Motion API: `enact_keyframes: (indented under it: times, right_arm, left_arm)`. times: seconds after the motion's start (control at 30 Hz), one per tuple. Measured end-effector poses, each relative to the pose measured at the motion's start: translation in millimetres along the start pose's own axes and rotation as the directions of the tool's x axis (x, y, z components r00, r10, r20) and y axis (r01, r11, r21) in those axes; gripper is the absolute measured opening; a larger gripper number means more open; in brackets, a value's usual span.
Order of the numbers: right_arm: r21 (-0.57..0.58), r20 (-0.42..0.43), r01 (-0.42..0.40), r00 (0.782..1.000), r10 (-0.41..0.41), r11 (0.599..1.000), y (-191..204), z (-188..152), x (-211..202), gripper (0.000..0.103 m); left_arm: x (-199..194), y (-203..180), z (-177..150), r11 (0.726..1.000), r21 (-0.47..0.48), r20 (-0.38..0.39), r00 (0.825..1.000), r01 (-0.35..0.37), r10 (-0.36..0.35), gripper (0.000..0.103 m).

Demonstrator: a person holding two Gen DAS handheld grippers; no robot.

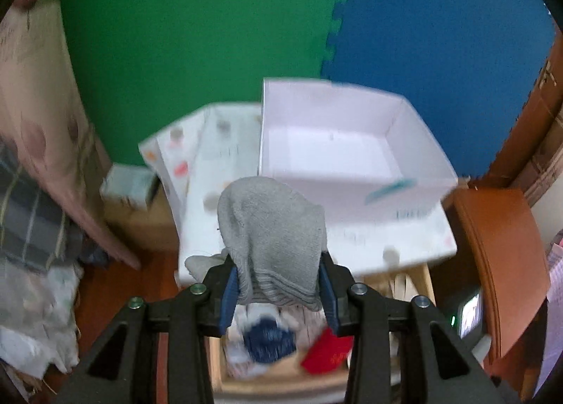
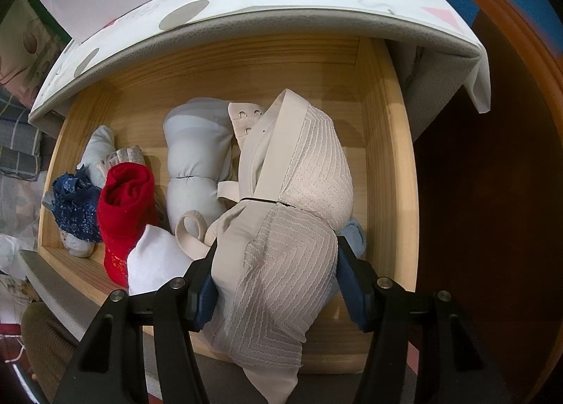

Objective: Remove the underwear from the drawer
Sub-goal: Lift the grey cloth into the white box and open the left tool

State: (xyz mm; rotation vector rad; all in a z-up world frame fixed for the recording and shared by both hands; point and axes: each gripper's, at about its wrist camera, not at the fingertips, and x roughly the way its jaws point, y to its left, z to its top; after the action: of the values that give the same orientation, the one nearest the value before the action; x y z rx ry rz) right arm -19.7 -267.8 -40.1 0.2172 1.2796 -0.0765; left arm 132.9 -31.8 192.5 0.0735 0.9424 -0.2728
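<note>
The wooden drawer [image 2: 383, 143] stands pulled out beneath a patterned cloth-covered top [image 2: 316, 27], and it holds the remaining underwear in a row from left to right in the right wrist view: a dark blue patterned piece [image 2: 75, 208], a red rolled piece [image 2: 125, 207], a white piece [image 2: 158, 266], a pale grey padded roll [image 2: 197, 161], and a beige bra [image 2: 299, 200]. The bra is the largest item; its long axis runs from the back wall of the drawer toward the front edge, directly along the line in which the right gripper [image 2: 278, 281] points. The near cup lies between the right fingers [image 2: 206, 295], which are partly closed and press the fabric on both sides, so the bra is judged to be gripped while most of it rests in the drawer. The coming move therefore depends on a lift straight up and out, clear of the front edge and of the overhanging top. The left gripper [image 1: 279, 281] is above the drawer, with the blue and red pieces visible below it. Its fingers [image 1: 230, 286] are closed to a narrow gap on a grey knitted garment [image 1: 272, 231], which bulges beyond the fingers, held clear of the drawer. An open white box [image 1: 355, 143] sits on the top ahead of it, a likely place to set the garment.
</note>
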Motion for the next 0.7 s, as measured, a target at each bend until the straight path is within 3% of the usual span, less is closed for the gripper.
enact_keyframes:
  times: [0.17,0.3,0.47,0.7]
  right_arm:
    - [0.000,0.000,0.004,1.000,-0.004,1.000,1.2,-0.4,1.1,0.055]
    - [0.006,0.000,0.000,1.000,0.000,1.000,-0.5,-0.6,1.5,0.055]
    - [0.008,-0.003,-0.013,1.000,0.014,1.000,-3.0,0.0,2.6,0.055]
    - [0.011,-0.003,-0.023,1.000,0.023,1.000,-5.3,0.0,3.4,0.056]
  left_arm:
    - [8.9,-15.7,55.2,0.999,0.046,0.057,0.998,0.006,-0.009,0.040]
    - [35.4,-25.5,86.3,0.997,0.069,0.056,0.998,0.021,-0.025,0.040]
    - [91.7,-36.5,106.5,0.997,0.063,-0.015,0.999,0.043,-0.042,0.040]
    - [154.5,-40.0,93.0,0.998,0.051,-0.146,0.989,0.029,-0.021,0.040]
